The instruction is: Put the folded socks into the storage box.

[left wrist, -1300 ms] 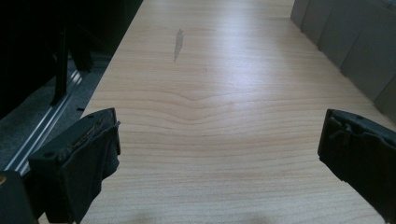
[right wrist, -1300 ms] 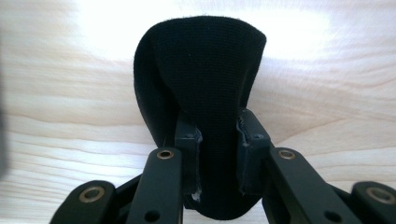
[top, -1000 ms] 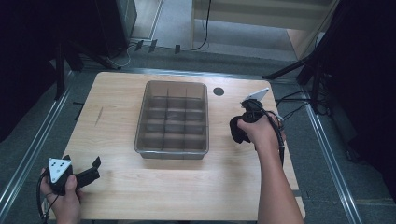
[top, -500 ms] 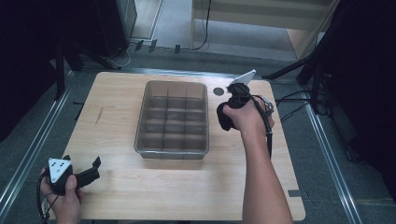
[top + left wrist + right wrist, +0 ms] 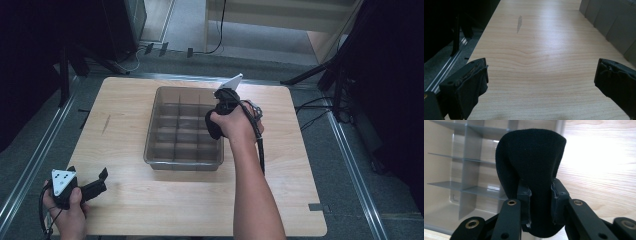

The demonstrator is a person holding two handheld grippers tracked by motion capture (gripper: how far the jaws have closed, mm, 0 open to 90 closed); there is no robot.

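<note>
Black knit cloth (image 5: 531, 170), folded and dome-shaped, clamped in the right gripper (image 5: 540, 195); lower end hidden. Tray (image 5: 461, 182) beyond. Left gripper (image 5: 540, 82) spread wide.

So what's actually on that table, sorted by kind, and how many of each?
Divided grey trays: 1
Black fabric bundles, pinched in the right gripper over the tray's right edge: 1
Hand-held grippers: 2, counting the left gripper, open at the table's near left corner
Total: 4

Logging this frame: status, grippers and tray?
Right gripper shut on black cloth, over divided tray right edge. Left gripper open, idle. Nothing blocking.
</note>
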